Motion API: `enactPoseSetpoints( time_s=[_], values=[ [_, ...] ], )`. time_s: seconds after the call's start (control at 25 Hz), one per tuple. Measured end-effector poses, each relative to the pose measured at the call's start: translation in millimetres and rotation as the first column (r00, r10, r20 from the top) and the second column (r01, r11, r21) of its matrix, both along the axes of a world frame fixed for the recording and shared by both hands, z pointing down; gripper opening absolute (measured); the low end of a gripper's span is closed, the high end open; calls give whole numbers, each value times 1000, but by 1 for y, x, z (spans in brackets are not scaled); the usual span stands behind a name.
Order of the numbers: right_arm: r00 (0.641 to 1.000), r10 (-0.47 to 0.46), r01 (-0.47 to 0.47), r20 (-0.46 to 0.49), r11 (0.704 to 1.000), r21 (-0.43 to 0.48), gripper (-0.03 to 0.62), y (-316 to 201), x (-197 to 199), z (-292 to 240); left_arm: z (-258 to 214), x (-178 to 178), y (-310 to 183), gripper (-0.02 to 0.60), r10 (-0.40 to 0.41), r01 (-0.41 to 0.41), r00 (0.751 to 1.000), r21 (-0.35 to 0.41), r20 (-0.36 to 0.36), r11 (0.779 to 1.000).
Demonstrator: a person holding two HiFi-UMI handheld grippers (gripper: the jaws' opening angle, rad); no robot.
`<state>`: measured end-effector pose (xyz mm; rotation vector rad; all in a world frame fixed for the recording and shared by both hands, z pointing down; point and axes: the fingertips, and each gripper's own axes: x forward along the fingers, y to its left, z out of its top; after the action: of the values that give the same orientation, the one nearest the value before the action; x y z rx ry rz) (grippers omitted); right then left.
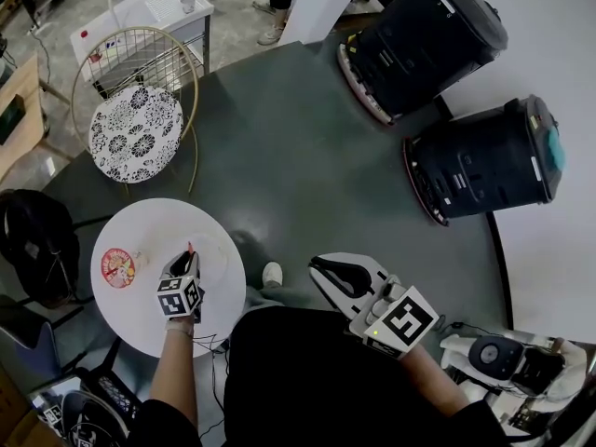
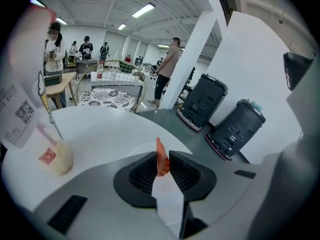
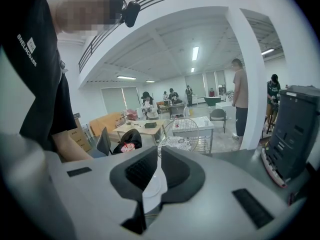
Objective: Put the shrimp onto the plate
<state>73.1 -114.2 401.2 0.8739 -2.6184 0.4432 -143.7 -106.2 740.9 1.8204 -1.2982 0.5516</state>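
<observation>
The left gripper [image 1: 187, 261] is clamped on the shrimp [image 2: 161, 161], its pads pinching the thin orange body edge-on, with the tail end poking up past the tips. That is a narrow hold on something likely slick, so a tilt or a jolt on the way down could let it twist or slide out early. The right gripper [image 3: 159, 154] hangs close to the person's body with its jaws together and nothing between them. It is well away from the table and would be no help if the shrimp drops.

Just beyond the left tips lies the plate [image 2: 142, 149], shallow and white on a white round table [image 2: 100, 124], with a faint rim. The gripper looks to be above its near edge rather than its middle. Letting go here, or from too high, could send the shrimp bouncing over the low rim onto the table. It could also cling to one pad as the jaws part and then fall off to one side.

Left of the plate stands a small cup [image 2: 56, 158] with a red label. A sideways swing of the gripper's body could knock it over.

Farther out the table ends, with dark floor below and a wire chair [image 1: 140, 133] beyond, so a shrimp that rolls that way is probably lost
</observation>
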Motion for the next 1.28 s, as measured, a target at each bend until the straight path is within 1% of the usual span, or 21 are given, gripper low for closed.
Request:
enactPoseSetpoints(
  time_s=[0.16,0.24,0.32,0.48,0.68,1.08,1.28],
  values=[
    [1000,4,-4,23,1000,1,31,-2,-3,-3,10,-1,1,78,-7,7,1000,-21,5,1000],
    [1000,5,-5,9,1000,-12,31,-3,-3,-1,14,-1,1,78,-5,6,1000,-32,9,999],
    [1000,6,-6,-3,1000,-6,31,-4,-1,1,18,-1,1,78,-4,4,1000,-42,13,999],
    [1000,25,-25,12,1000,-4,31,-6,3,1,25,-3,3,78,-13,15,1000,-67,25,998],
    [999,41,-41,12,999,-13,31,-8,7,2,31,-2,2,78,-4,8,999,-84,41,996],
    [999,41,-41,19,999,-15,31,-6,9,2,31,3,1,84,10,-6,999,-82,53,997],
    [999,31,-31,24,999,-13,31,-4,9,1,25,2,2,118,-6,10,998,-68,55,998]
  ],
)
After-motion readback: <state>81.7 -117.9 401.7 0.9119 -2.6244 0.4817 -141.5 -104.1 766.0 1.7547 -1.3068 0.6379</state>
